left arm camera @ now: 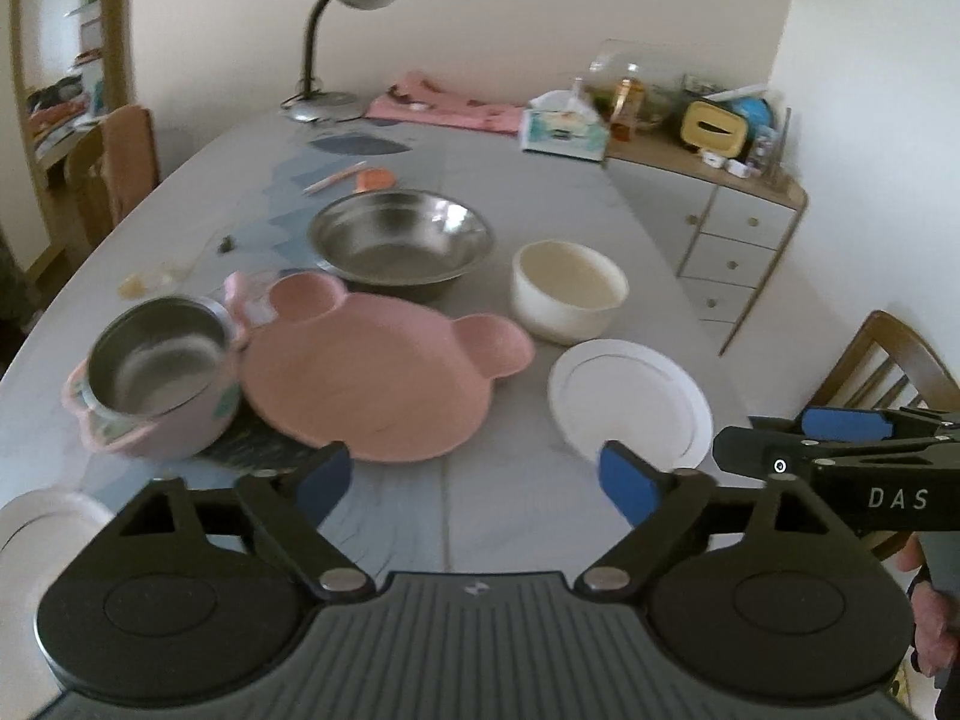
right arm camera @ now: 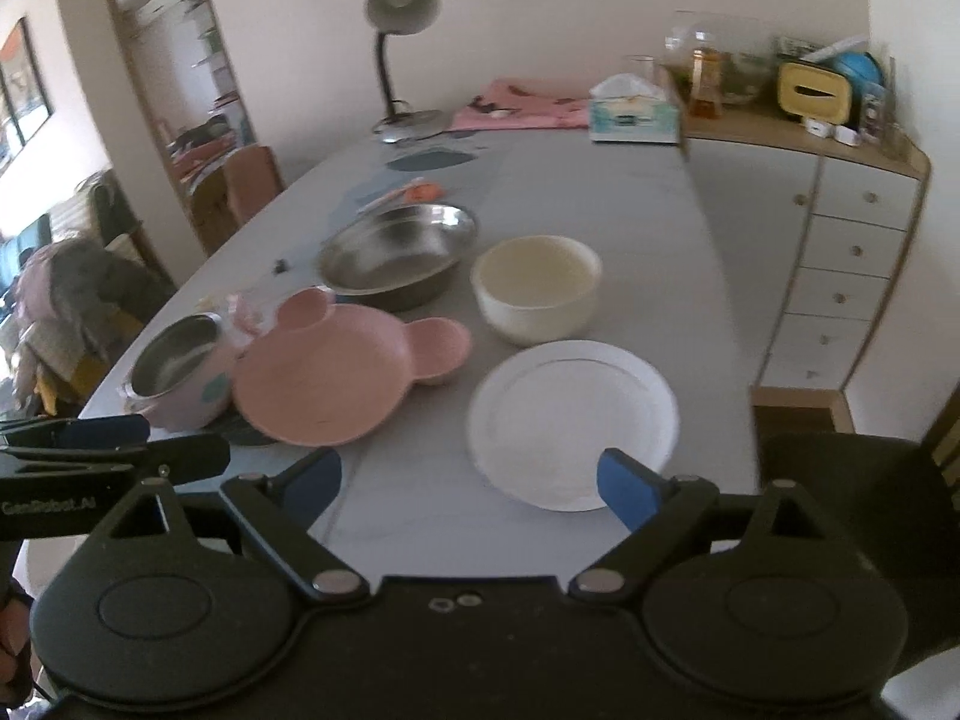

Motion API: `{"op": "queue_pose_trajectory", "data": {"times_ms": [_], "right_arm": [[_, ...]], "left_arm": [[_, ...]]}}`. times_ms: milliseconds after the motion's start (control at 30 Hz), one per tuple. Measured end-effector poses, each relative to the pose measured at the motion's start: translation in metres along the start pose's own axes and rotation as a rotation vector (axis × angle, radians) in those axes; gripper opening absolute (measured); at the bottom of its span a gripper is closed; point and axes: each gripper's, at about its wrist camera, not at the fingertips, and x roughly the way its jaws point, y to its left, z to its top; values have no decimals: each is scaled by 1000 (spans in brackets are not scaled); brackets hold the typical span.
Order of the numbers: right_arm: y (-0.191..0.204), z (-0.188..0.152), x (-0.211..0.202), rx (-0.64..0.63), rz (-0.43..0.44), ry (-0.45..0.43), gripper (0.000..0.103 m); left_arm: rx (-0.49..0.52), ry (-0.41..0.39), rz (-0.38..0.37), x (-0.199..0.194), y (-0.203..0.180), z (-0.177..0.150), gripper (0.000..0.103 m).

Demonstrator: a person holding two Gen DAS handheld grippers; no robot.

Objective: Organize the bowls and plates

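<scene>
On the grey table stand a pink bear-shaped plate (left arm camera: 372, 378) (right arm camera: 336, 378), a white plate (left arm camera: 630, 399) (right arm camera: 570, 420), a cream bowl (left arm camera: 567, 288) (right arm camera: 537, 285), a large steel bowl (left arm camera: 399, 237) (right arm camera: 399, 252) and a small steel bowl in a pink holder (left arm camera: 153, 369) (right arm camera: 177, 369). Another white plate (left arm camera: 42, 525) shows at the left edge. My left gripper (left arm camera: 474, 480) is open and empty above the table's near edge. My right gripper (right arm camera: 468, 483) is open and empty, its right finger over the white plate's near rim. Each gripper shows in the other's view, the right one (left arm camera: 840, 450) and the left one (right arm camera: 108, 450).
A desk lamp (left arm camera: 342, 30), pink cloth (left arm camera: 444, 105) and tissue box (left arm camera: 564, 129) stand at the table's far end. A drawer cabinet (right arm camera: 840, 252) with clutter stands to the right. Wooden chairs stand at left (left arm camera: 114, 174) and right (left arm camera: 888, 372).
</scene>
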Motion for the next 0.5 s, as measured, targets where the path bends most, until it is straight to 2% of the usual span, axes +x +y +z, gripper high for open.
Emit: {"op": "queue_pose_trajectory", "data": {"times_ms": [133,400,500], "right_arm": [[-17,3,3,9,-30,-10,93],[-53,13,17,19,-97,-1,93],[-64,16,27,11,-112,18,92]], "left_arm": [[33,-4,4,16,-20,10,92],[30,42,-15,59,-43,31,92],[45,58,3,76,-50,35,92]]}}
